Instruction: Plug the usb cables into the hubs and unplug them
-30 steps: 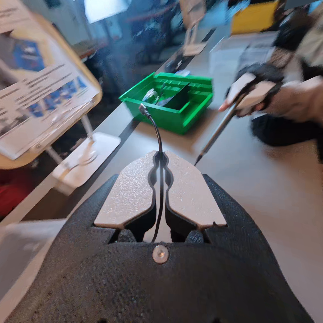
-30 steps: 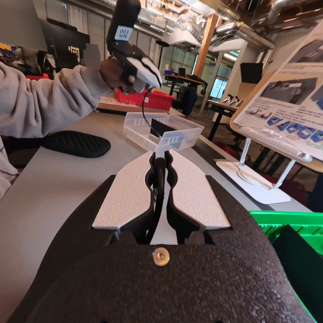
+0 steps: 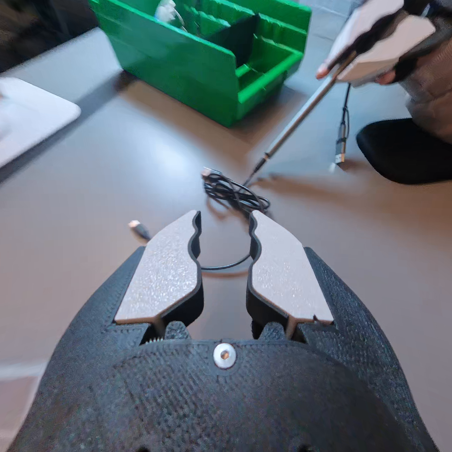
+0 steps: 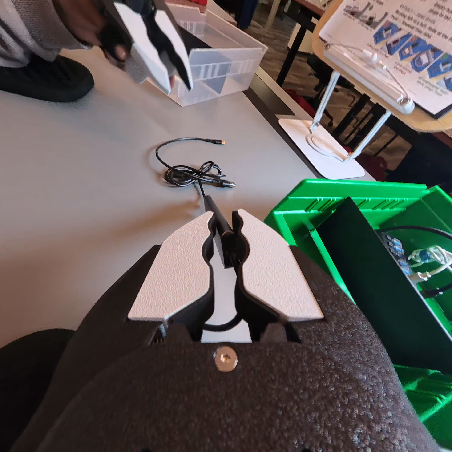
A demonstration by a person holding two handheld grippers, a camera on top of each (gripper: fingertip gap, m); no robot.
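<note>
My left gripper [image 3: 225,215] is open and empty, low over the table. It also shows in the right wrist view [image 4: 179,85]. A coiled black USB cable [image 3: 234,193] lies just beyond its fingertips, with one plug [image 3: 138,228] by the left finger. In the right wrist view the cable [image 4: 195,175] lies mid-table with both plugs free. My right gripper [image 4: 223,215] is shut on a slim dark hub [image 4: 220,220], whose far tip points down at the coil. The hub [image 3: 300,117] slants down from the upper right in the left wrist view. A short lead with a plug [image 3: 341,146] hangs beneath it.
A green bin [image 3: 186,56] stands behind the cable. In the right wrist view the bin [image 4: 342,203] holds another hub with a white cable [image 4: 396,252]. A clear bin [image 4: 220,56], a white document stand [image 4: 325,151] and a black wrist rest [image 3: 403,151] ring the work area. Across from one pair of fingers to the other is roughly 20 centimetres. Measured from the fingertips, the plug [image 3: 138,228] is 10 centimetres or so from the left gripper and 30 centimetres from the right.
My left gripper has opened and let go of the black cable, which now lies on the table. Both grippers have dropped lower and tilted toward the tabletop.
</note>
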